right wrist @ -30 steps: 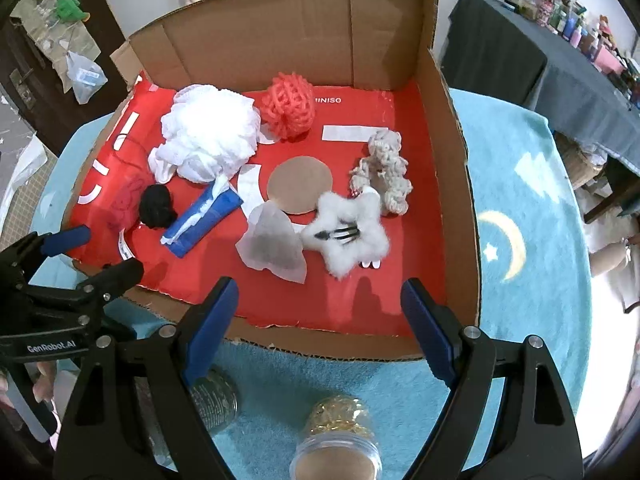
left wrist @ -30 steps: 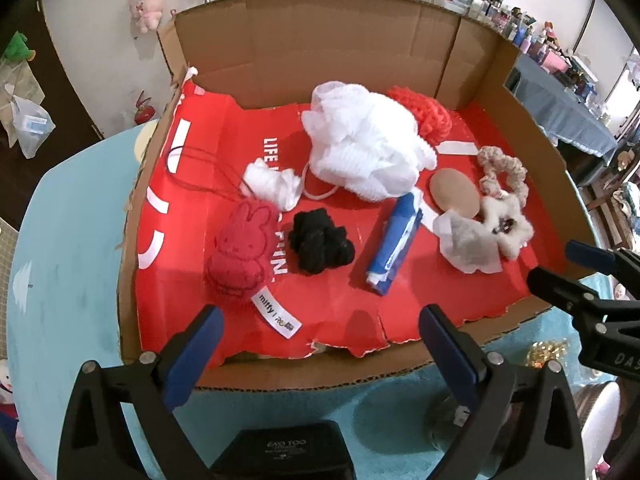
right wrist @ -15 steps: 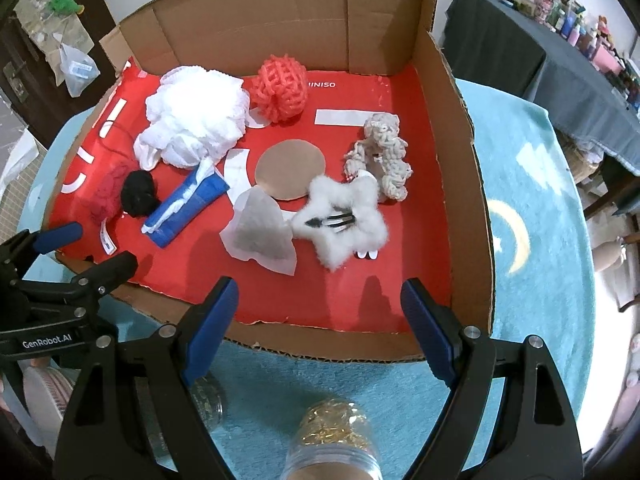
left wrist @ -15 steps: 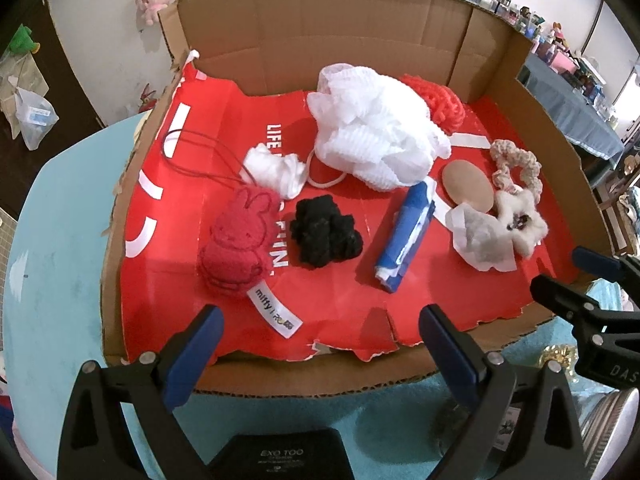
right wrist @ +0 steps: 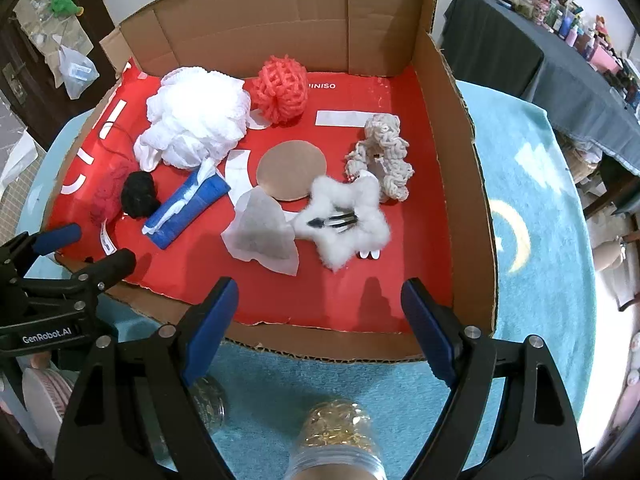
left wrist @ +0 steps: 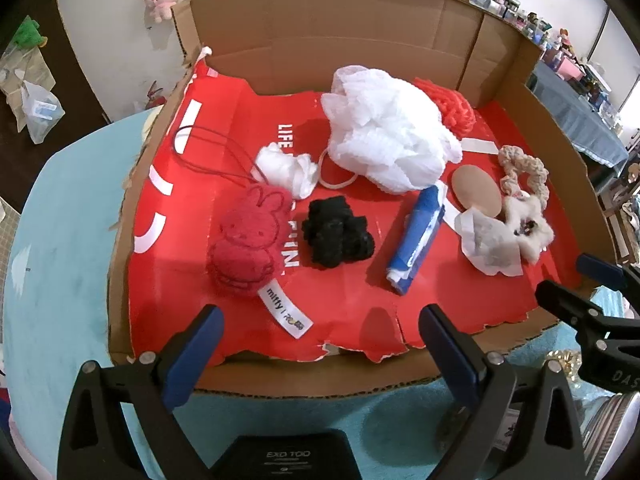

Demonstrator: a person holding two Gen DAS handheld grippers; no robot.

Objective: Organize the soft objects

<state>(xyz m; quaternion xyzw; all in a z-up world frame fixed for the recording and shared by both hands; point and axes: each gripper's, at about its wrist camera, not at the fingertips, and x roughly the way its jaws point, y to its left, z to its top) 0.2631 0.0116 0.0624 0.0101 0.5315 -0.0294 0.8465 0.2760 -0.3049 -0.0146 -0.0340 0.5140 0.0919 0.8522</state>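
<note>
A cardboard box lined with red paper holds several soft items. In the left wrist view lie a red rabbit plush, a black scrunchie, a blue tissue pack, a white mesh bath puff and a small white cloth. The right wrist view shows a coral knit ball, a tan round pad, a white fluffy star clip, a beige scrunchie and a mesh pouch. My left gripper and right gripper are open and empty at the box's near edge.
The box sits on a teal towel with a moon pattern. A jar of gold beads and another jar stand under my right gripper. A dark-clothed table with small bottles is at the right rear.
Both grippers have moved forward toward the box, so the items look larger and nearer. Nothing in the box has moved, and both grippers stay open.
</note>
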